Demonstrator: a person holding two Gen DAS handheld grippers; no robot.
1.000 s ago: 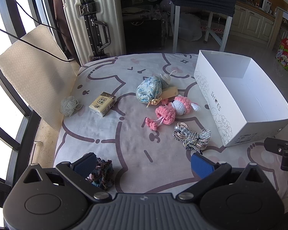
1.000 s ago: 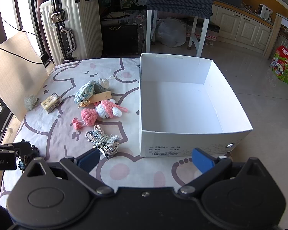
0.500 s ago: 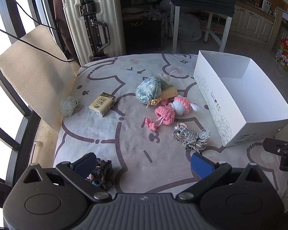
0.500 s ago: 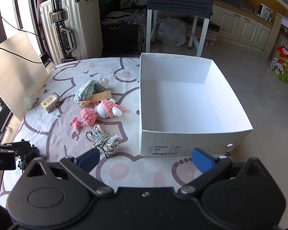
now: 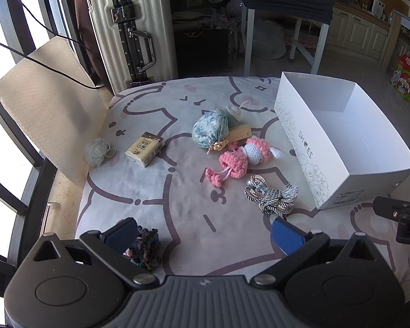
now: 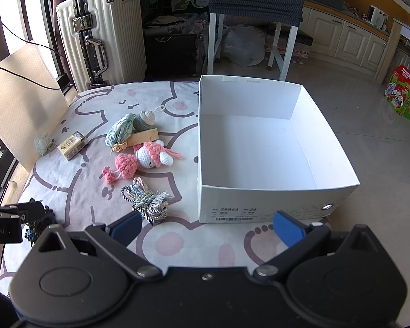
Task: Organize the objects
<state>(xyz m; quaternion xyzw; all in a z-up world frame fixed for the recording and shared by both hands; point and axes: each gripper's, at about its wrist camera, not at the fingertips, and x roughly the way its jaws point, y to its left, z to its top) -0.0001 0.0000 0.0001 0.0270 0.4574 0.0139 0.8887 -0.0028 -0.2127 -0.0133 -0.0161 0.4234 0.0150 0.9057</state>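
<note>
Both my grippers are spread wide with nothing in them, left gripper [image 5: 203,232] and right gripper [image 6: 207,225]. The white shoebox [image 6: 273,147] sits on the cartoon-print sheet [image 5: 150,191], with the pink crochet toy [image 5: 233,161] and rope bundle [image 5: 272,199] just left of it.

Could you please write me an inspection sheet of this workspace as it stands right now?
Surface: cartoon-print sheet, lying flat.
Job's things: white shoe box open, nothing seen inside; beside it lie a blue drawstring pouch, pink crochet doll, braided cord bundle, tissue pack, pale yarn ball and dark yarn bundle.
Clutter: nothing seen.
Grippers: left gripper open, one finger beside the dark yarn bundle; right gripper open, holding nothing.
Cables: black cable crossing the leaning board.
Surroundings: white suitcase, stool, tiled floor.
</note>
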